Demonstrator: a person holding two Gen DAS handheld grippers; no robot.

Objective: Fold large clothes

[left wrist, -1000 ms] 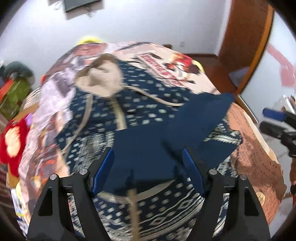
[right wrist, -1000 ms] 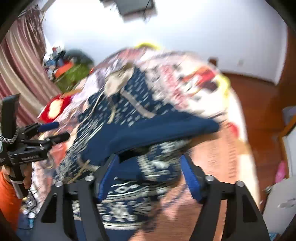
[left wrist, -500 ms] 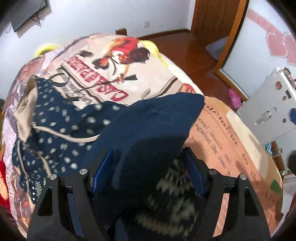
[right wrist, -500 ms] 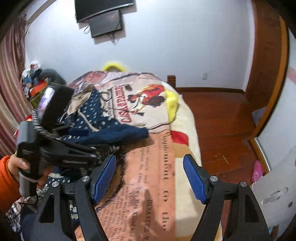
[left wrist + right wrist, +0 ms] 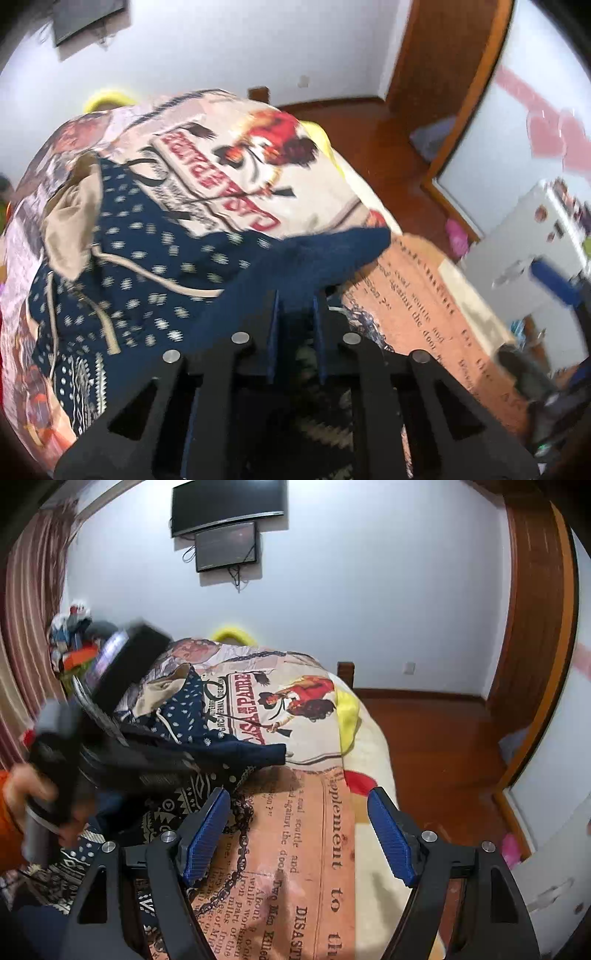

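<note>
Two tongs are in play. The left tongs (image 5: 295,321) are pressed nearly together on the plain navy fabric of the garment (image 5: 155,236), at a raised part that ends in a sleeve (image 5: 343,247) stretching toward the right side of the bed (image 5: 369,746). The right tongs (image 5: 299,834) are spread wide and hold nothing; they hover over the printed bedcover (image 5: 303,867), just beside the patterned hem (image 5: 173,805).

The garment is a large navy hooded top with small white marks and a beige hood (image 5: 70,218). It lies spread on the bed, with the hood at the far end and the hem near the person. In the left view the picture is blurred, so I cannot tell how much cloth sits between the jaws.

I judge that the step in hand is to bring this sleeve across the body of the garment. To do it well, the left tongs should keep a firm pinch and lift the cloth only a little, so that it does not drag the layers below. The sleeve should travel in one smooth arc and land flat, with its edge parallel to the side of the body. The free right tongs could press on the body near the fold line, so that the crease becomes straight. The drawstring (image 5: 177,284) may be caught under the fold, and it is better to watch it.
</note>
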